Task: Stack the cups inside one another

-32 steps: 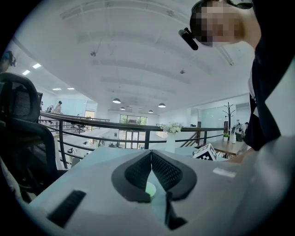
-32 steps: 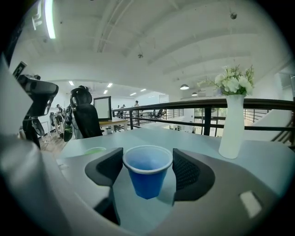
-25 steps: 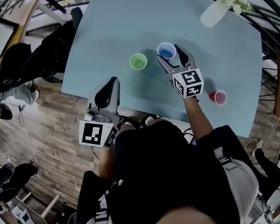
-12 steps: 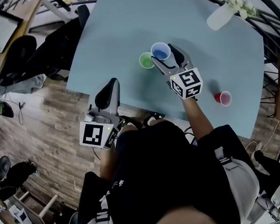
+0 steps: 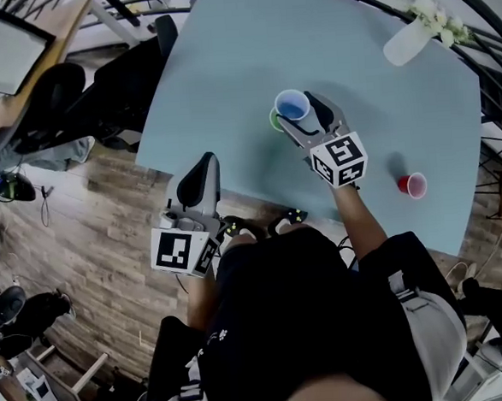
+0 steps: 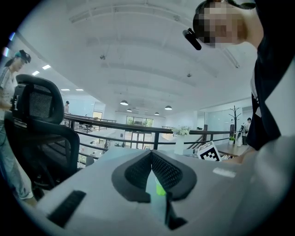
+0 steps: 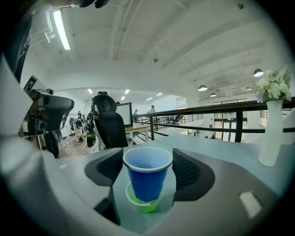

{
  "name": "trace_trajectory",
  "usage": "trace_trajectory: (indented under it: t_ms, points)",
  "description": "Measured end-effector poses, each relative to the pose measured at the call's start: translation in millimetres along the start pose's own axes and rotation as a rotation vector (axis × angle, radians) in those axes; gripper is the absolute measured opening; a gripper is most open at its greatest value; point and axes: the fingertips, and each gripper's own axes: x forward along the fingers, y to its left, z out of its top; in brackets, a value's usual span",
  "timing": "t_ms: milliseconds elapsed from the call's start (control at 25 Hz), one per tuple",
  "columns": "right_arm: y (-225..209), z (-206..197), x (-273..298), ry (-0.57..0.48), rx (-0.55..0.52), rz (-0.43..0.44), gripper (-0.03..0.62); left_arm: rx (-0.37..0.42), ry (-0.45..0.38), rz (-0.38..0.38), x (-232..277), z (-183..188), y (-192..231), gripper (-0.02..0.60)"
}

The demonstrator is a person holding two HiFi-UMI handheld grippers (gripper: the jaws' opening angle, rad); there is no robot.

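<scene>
- Gripping the blue cup (image 5: 292, 105), the right gripper (image 5: 301, 116) holds its base in the green cup (image 7: 146, 205), frame centre.
- Jaws of the left gripper (image 5: 200, 163) closed, empty, lower left.
- At the right of the table (image 5: 223, 51), the red cup (image 5: 414, 185) stands apart.

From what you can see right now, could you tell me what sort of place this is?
Probably an open-plan office or lab on an upper floor: a mesh office chair, a desk monitor and a railing beyond the table.
</scene>
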Motion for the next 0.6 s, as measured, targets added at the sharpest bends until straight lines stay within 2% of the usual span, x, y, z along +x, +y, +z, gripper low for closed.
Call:
trace_trajectory:
  t_ms: [600]
  points:
    - [13,-32,19,0.07,-0.011,-0.02,0.341,-0.013,0.013,0.02,-23,-8,21,-0.005]
